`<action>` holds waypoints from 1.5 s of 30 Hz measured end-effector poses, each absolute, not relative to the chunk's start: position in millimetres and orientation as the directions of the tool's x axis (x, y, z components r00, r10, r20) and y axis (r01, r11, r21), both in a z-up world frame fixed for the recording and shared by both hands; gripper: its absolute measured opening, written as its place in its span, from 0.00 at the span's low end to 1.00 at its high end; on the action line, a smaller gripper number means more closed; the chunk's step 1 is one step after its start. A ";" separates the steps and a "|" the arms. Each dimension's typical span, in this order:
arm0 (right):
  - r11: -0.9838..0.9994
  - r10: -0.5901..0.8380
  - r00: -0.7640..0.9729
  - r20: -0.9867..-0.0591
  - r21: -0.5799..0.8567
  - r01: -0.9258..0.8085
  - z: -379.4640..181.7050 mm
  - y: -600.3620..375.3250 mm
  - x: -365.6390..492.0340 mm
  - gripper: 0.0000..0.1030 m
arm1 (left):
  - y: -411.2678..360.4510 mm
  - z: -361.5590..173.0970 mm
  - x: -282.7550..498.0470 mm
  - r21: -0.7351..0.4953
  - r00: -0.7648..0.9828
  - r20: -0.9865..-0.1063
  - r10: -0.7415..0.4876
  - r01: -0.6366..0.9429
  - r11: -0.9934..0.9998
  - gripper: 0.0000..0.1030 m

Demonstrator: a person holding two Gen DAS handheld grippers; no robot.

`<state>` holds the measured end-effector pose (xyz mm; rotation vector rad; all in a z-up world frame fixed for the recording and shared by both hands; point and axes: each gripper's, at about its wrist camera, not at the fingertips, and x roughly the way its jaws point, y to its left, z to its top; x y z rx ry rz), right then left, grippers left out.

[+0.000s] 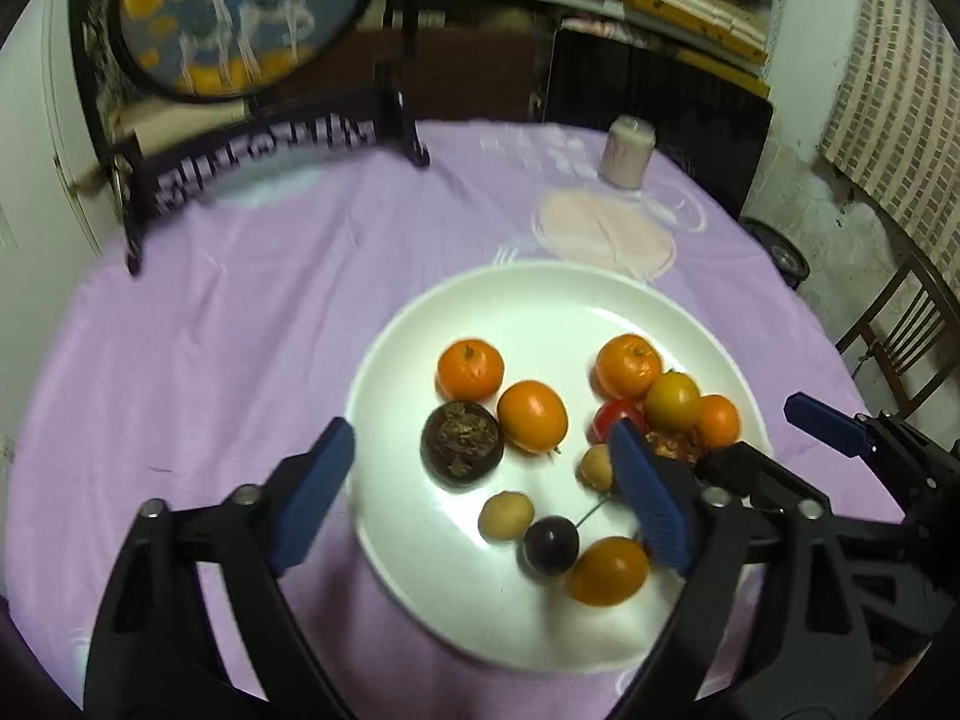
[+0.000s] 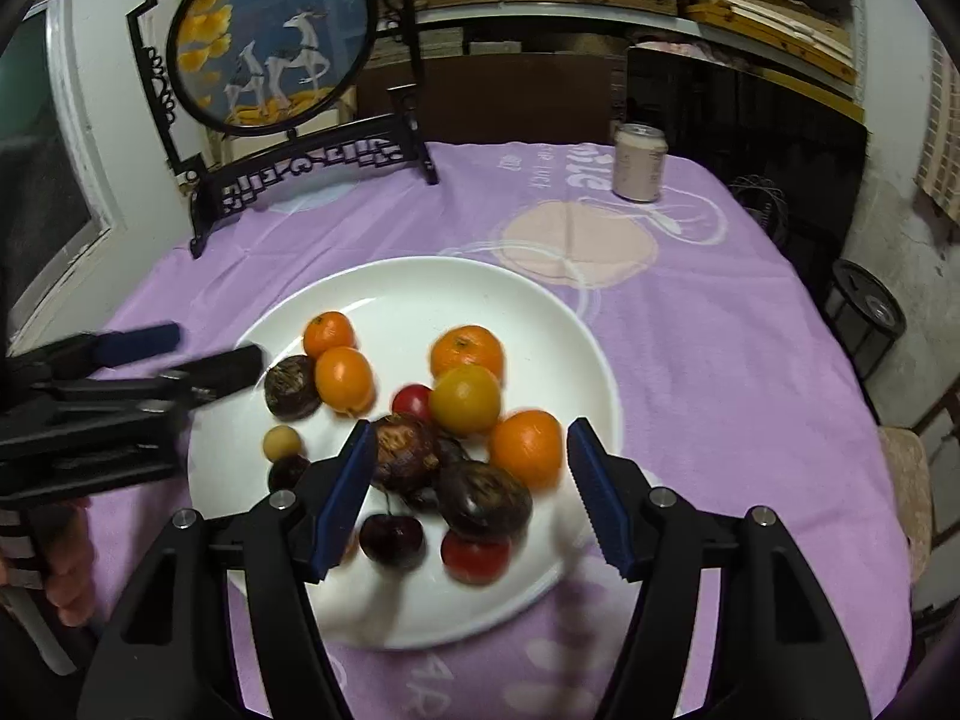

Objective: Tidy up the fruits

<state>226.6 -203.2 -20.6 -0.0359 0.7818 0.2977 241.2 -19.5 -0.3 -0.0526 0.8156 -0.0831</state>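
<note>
A white plate (image 1: pixel 420 612) (image 2: pixel 540 312) on the purple cloth holds several fruits: mandarins (image 1: pixel 470 368) (image 2: pixel 466 351), a yellow-orange fruit (image 2: pixel 465 399), a red tomato (image 2: pixel 413 399), dark mangosteens (image 1: pixel 461 443) (image 2: pixel 483 501), small tan longans (image 1: pixel 506 516) (image 2: pixel 281 443) and a dark cherry (image 1: pixel 550 543) (image 2: pixel 391 535). My left gripper (image 1: pixel 477 498) is open and empty, hovering over the plate's near left side. My right gripper (image 2: pixel 468 498) is open and empty, straddling the mangosteens at the plate's near edge. Each gripper shows in the other's view.
A framed round deer picture on a black stand (image 2: pixel 270 42) stands at the table's back left. A pale can (image 2: pixel 639 162) (image 1: pixel 627 151) stands at the back right. Shelves lie behind; a wooden chair (image 1: pixel 906 324) is at the right.
</note>
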 end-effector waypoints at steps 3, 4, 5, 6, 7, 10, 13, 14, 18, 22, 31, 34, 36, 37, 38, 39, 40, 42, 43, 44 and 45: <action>0.966 0.226 0.673 -0.704 0.071 -0.250 -17.9 -212.9 203.5 0.94 | -19.4 11.5 210.3 -0.053 0.711 -0.699 -0.076 0.054 0.997 0.95; 0.968 0.219 0.688 -0.691 0.064 -0.244 -16.2 -215.7 190.3 0.99 | -19.2 14.9 194.3 -0.051 0.722 -0.688 -0.078 0.059 0.997 0.95; 0.970 0.207 0.702 -0.681 0.047 -0.240 -14.5 -217.4 176.1 0.99 | -19.7 16.0 182.5 -0.045 0.728 -0.682 -0.072 0.057 0.997 0.97; 0.971 0.197 0.704 -0.683 0.035 -0.238 -14.7 -217.7 168.0 0.99 | -20.4 17.3 171.6 -0.035 0.734 -0.676 -0.061 0.051 0.998 0.97; 0.970 0.195 0.699 -0.688 0.029 -0.241 -15.0 -217.9 155.9 0.99 | -21.0 16.9 159.3 -0.021 0.741 -0.671 -0.044 0.040 0.999 0.98; 0.964 0.233 0.679 -0.696 0.074 -0.256 -14.7 -219.9 132.1 0.99 | -22.9 16.6 122.0 -0.006 0.746 -0.665 -0.023 0.025 1.000 0.98; 0.963 0.236 0.672 -0.702 0.075 -0.260 -13.3 -216.4 113.8 0.99 | -22.4 17.1 97.5 0.003 0.751 -0.660 -0.009 0.015 1.000 0.98; 0.963 0.233 0.673 -0.702 0.070 -0.261 -13.2 -214.9 109.3 0.99 | -21.6 17.3 91.3 0.001 0.753 -0.658 -0.010 0.015 1.000 0.98; 0.962 0.230 0.671 -0.705 0.060 -0.267 -11.5 -210.0 94.2 0.99 | -16.7 19.8 72.5 -0.012 0.756 -0.654 -0.019 0.014 1.000 0.98; 0.961 0.231 0.679 -0.697 0.054 -0.272 -7.1 -206.5 82.3 0.99 | -15.5 23.6 61.6 -0.011 0.768 -0.640 -0.014 0.010 1.000 0.98; 0.960 0.235 0.686 -0.688 0.052 -0.276 -2.6 -205.5 72.9 0.99 | -15.1 27.1 52.4 -0.007 0.778 -0.629 -0.008 0.004 1.000 0.98; 0.959 0.236 0.685 -0.689 0.050 -0.280 -3.4 -204.0 73.0 0.99 | -15.5 27.2 52.0 -0.003 0.778 -0.628 -0.006 0.006 1.000 0.98; 0.958 0.238 0.683 -0.690 0.051 -0.282 -3.4 -203.5 73.4 0.99 | -15.6 27.0 51.9 -0.004 0.776 -0.631 -0.009 0.008 1.000 0.98; 0.958 0.237 0.683 -0.691 0.051 -0.282 -3.7 -203.2 73.3 0.99 | -15.5 27.2 52.8 -0.005 0.774 -0.633 -0.011 0.009 1.000 0.98; 0.958 0.237 0.682 -0.692 0.050 -0.282 -3.7 -202.8 73.2 0.99 | -15.1 26.9 53.5 -0.007 0.772 -0.635 -0.010 0.007 1.000 0.98; 0.958 0.237 0.682 -0.692 0.050 -0.282 -3.8 -202.5 73.5 0.99 | -14.9 26.7 54.3 -0.007 0.770 -0.637 -0.009 0.006 1.000 0.98; 0.958 0.236 0.681 -0.693 0.050 -0.282 -4.0 -202.3 73.7 0.99 | -14.6 26.2 55.4 -0.008 0.768 -0.640 -0.009 0.005 1.000 0.98; 0.958 0.236 0.679 -0.695 0.050 -0.282 -4.6 -202.2 74.4 0.99 | -13.4 25.0 56.8 -0.018 0.761 -0.649 -0.019 0.010 1.000 0.98; 0.958 0.236 0.679 -0.695 0.050 -0.281 -4.7 -202.1 74.5 0.99 | -13.8 24.8 57.5 -0.020 0.758 -0.652 -0.021 0.010 1.000 0.98; 0.958 0.236 0.679 -0.695 0.050 -0.281 -4.8 -202.0 74.7 0.99 | -13.4 24.2 58.0 -0.022 0.756 -0.655 -0.022 0.010 1.000 0.98; 0.958 0.236 0.679 -0.695 0.050 -0.282 -4.7 -202.3 74.5 0.99 | -13.2 24.1 58.6 -0.022 0.755 -0.656 -0.021 0.008 1.000 0.98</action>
